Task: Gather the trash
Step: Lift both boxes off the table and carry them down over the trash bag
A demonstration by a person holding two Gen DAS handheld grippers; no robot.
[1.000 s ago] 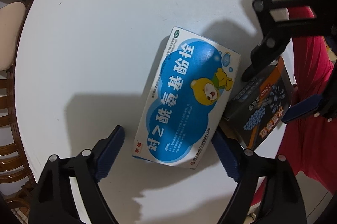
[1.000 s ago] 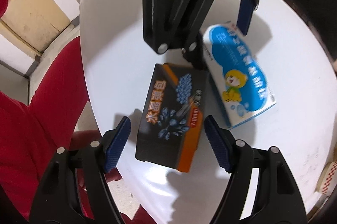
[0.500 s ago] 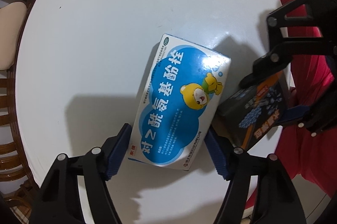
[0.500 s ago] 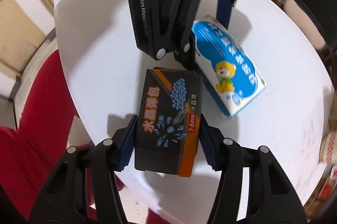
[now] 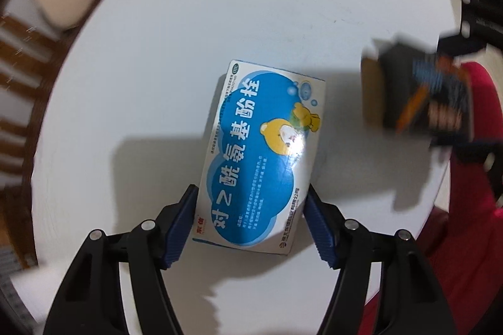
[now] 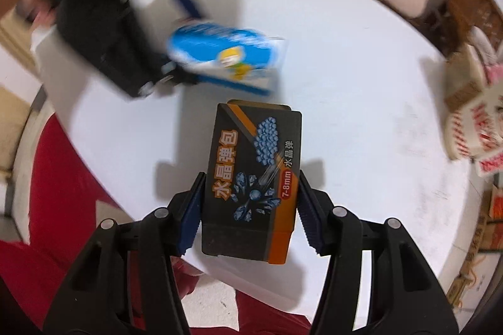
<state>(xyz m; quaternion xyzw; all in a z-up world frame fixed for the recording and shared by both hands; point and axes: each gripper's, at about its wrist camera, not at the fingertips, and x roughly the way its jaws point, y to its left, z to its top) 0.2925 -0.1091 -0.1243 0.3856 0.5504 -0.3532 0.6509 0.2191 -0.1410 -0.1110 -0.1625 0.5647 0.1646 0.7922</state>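
In the left wrist view, the left gripper [image 5: 251,223] at the bottom of the frame clamps its blue pads against both long sides of the blue-and-white medicine box [image 5: 262,154], at centre above the white round table [image 5: 151,58]. The black-and-orange box [image 5: 418,97] blurs at the right edge.

In the right wrist view, the right gripper [image 6: 250,212] squeezes the black-and-orange box at lower centre. The medicine box sits blurred at upper left, in the left gripper's grasp.

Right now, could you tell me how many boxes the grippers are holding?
2: the blue-and-white box is clamped in the left gripper, and the black-and-orange box in the right gripper.
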